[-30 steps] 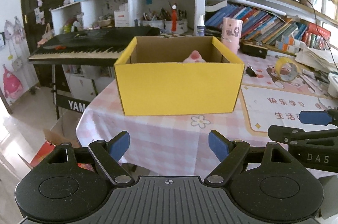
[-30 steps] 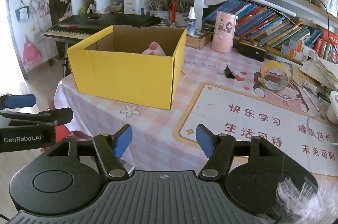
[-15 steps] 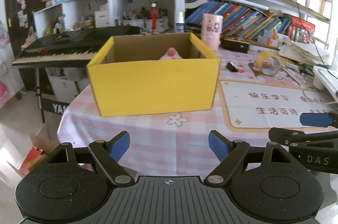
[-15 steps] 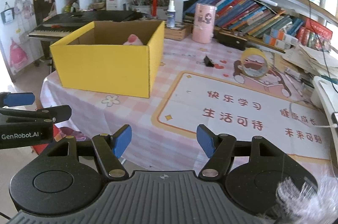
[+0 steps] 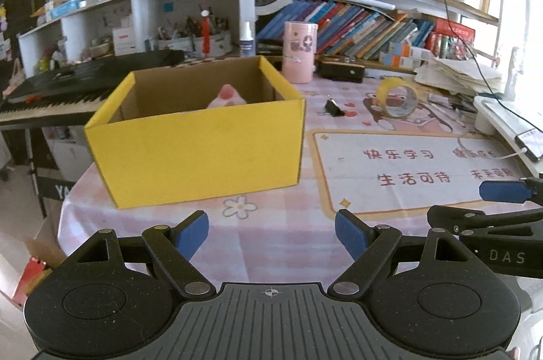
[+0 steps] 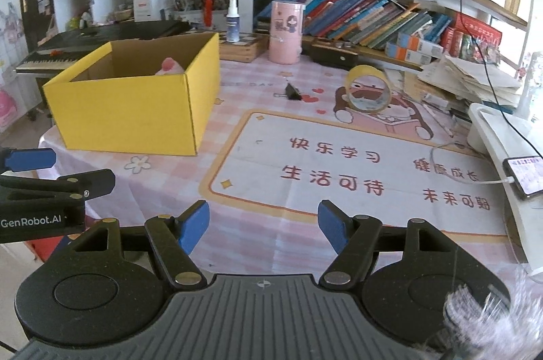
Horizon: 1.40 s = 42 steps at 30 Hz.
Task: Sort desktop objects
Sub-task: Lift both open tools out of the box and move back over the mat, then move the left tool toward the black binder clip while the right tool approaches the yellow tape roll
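Open yellow cardboard box [image 5: 200,153], long axis across the left-wrist view, stands on the pink checked table [image 5: 271,234]; a pink-and-white object [image 5: 226,97] inside is mostly hidden by its wall. Right of it: black binder clip [image 6: 292,92], then yellow tape roll [image 6: 368,88] upright on edge. Left gripper [image 5: 271,232]: fingers spread, empty. Right gripper [image 6: 264,226]: fingers spread, just opening wider, empty.

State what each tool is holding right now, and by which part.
Nothing is held. The left tool and the right tool are both open over the tablecloth with nothing between their pads.
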{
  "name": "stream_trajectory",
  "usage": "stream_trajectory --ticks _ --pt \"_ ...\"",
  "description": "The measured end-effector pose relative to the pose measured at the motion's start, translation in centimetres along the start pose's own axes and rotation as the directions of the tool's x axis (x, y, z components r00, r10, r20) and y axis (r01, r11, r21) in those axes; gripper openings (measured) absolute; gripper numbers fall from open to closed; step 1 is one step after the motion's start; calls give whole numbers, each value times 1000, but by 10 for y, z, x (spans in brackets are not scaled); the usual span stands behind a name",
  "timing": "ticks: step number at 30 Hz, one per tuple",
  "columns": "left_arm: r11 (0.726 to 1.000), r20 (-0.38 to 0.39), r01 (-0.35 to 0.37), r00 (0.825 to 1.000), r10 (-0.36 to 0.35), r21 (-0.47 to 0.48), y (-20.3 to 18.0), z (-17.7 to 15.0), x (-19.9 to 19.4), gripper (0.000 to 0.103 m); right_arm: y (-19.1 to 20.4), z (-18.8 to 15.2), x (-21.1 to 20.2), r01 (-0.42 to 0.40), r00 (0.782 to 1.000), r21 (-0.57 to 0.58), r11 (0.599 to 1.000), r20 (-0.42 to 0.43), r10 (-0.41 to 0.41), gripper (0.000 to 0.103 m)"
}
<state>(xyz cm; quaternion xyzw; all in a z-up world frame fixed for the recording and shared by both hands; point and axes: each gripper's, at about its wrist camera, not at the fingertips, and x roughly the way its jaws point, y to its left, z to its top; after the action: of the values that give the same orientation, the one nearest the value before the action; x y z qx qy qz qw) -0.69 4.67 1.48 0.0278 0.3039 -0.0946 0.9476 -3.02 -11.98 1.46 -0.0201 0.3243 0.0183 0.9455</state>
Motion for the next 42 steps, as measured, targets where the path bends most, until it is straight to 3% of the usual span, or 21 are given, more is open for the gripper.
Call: stream_trajectory --ticks 24,42 --pt "996 -31 69 997 -68 53 -41 17 36 84 -45 4 19 50 998 37 998 -38 -49 74" --pt "991 -66 109 992 -104 78 -82 44 89 84 -97 23 59 77 994 55 996 -85 -72 76"
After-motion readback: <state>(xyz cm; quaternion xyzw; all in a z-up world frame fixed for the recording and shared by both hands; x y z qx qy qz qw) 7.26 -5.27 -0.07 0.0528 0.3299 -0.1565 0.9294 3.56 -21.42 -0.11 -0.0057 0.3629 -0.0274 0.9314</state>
